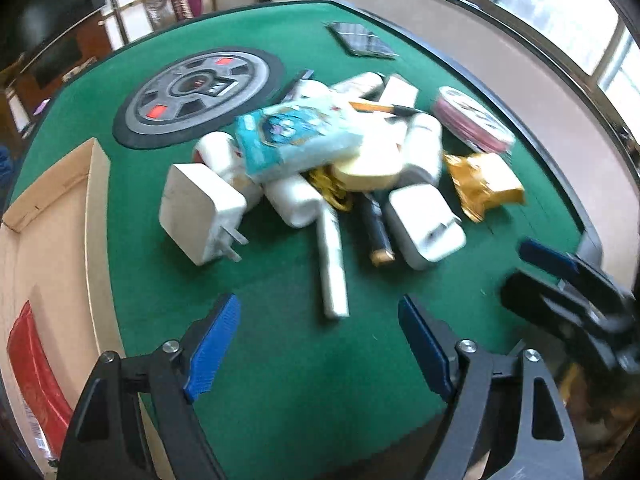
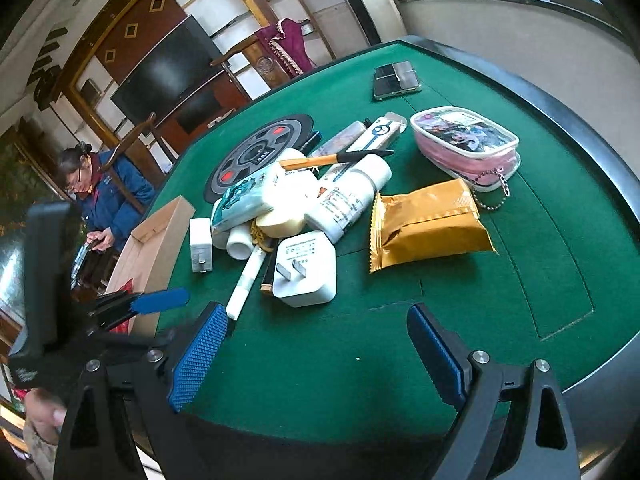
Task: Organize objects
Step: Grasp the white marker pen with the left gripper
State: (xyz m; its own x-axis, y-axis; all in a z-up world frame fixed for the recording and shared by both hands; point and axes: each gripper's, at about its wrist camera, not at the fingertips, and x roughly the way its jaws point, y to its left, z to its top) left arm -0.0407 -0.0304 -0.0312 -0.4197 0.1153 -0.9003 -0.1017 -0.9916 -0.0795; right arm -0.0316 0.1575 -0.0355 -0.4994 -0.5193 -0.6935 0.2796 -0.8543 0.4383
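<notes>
**Left wrist first: both tools empty over a tangled heap**

Left wrist view shows the left gripper (image 1: 320, 344) with its blue pads spread wide and nothing between them, hanging over bare green table (image 1: 280, 400). Just ahead lies the pile (image 1: 320, 160) waiting to be sorted: a white stick (image 1: 332, 264) pointing toward the pads, a white charger (image 1: 200, 216) lying with its prongs out, and a blue packet (image 1: 296, 136) resting across several white bottles. The cardboard box (image 1: 52, 216) sits at the left, with something red (image 1: 32, 364) inside. This view is blurred, so a grab made on such footing could land on two things at once, or clip the stick and roll it away.

Right wrist view has the right gripper (image 2: 316, 356) likewise parted and empty, near the table's front edge. A second charger (image 2: 306, 268) lies closest, the gold pouch (image 2: 428, 228) beside it, the pink case (image 2: 466, 148) further back. An orange pen (image 2: 320, 160) balances on top of the heap; pulling anything from below would likely tip it and the packet off. The left tool shows at the left here, so both reaching for the heap together risks a knock.
</notes>
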